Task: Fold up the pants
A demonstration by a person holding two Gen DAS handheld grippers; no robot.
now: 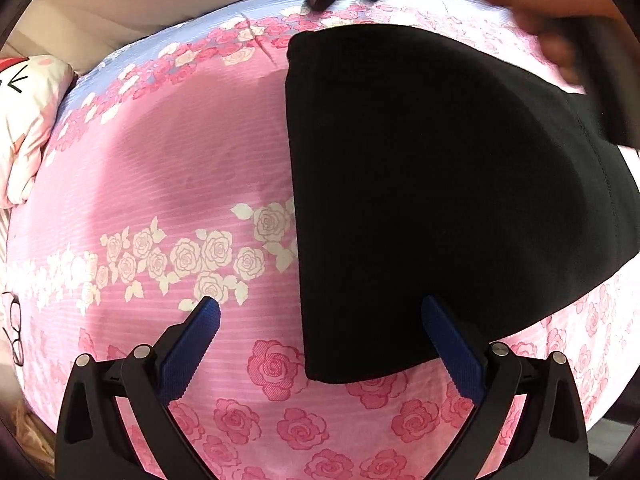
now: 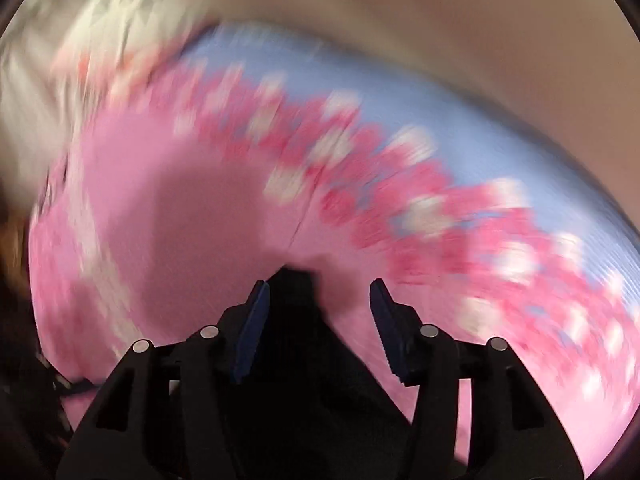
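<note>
Black pants [image 1: 440,184] flat on rose-print pink bedsheet [image 1: 180,168], pillow [image 1: 28,120] beside.

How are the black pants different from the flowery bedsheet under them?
The pants are plain black, while the bedsheet is pink and pale blue with printed roses. The pants are folded into a compact, thick stack; the bedsheet lies spread out in a single layer. The pants cover only part of the bed; the bedsheet reaches far past them. Both are soft cloth lying flat.
</note>
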